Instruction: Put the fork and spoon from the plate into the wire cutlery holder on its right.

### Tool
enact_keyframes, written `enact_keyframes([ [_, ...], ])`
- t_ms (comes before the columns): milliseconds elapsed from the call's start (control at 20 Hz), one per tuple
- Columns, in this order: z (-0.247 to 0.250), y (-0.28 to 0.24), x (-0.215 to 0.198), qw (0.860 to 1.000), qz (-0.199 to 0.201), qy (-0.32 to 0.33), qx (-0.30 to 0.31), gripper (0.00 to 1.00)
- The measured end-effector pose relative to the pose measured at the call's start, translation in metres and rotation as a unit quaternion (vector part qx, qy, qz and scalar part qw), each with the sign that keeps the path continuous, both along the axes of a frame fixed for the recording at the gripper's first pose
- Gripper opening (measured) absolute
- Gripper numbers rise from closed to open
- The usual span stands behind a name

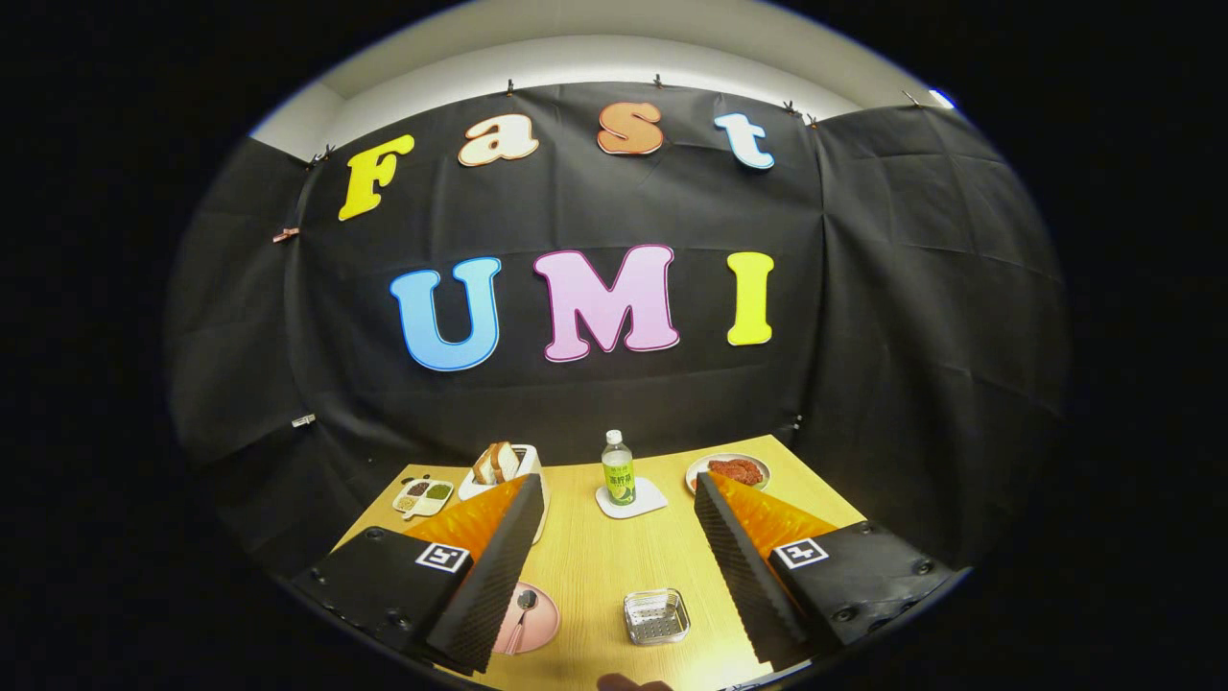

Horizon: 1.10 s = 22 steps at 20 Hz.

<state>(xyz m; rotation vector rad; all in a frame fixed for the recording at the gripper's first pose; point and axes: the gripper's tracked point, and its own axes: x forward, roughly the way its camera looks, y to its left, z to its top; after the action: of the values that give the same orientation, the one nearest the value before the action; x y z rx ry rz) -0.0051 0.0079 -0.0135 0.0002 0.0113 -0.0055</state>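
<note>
Holder (656, 615) right of plate (533, 619)

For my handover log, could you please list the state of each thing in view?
claw: open, holding nothing
pink plate: spoon on it, partly behind one finger
spoon: lying on the plate
wire cutlery holder: empty, upright
bottle: capped, upright on a coaster

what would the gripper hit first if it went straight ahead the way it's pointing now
Probably the bottle on its white coaster, beyond the open gripper. The wire cutlery holder lies low between the fingers, likely beneath that line; depth is unclear.
</note>
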Motion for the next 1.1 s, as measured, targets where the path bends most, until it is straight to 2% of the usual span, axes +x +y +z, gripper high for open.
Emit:
enact_keyframes([
  [700, -0.028, 0.012, 0.011, 1.0, -0.002, 0.027, -0.001, 0.99],
  [900, -0.055, 0.033, 0.027, 0.998, 0.016, 0.064, 0.011, 0.99],
  [1100, -0.11, 0.054, 0.047, 0.993, 0.037, 0.112, -0.027, 0.99],
])
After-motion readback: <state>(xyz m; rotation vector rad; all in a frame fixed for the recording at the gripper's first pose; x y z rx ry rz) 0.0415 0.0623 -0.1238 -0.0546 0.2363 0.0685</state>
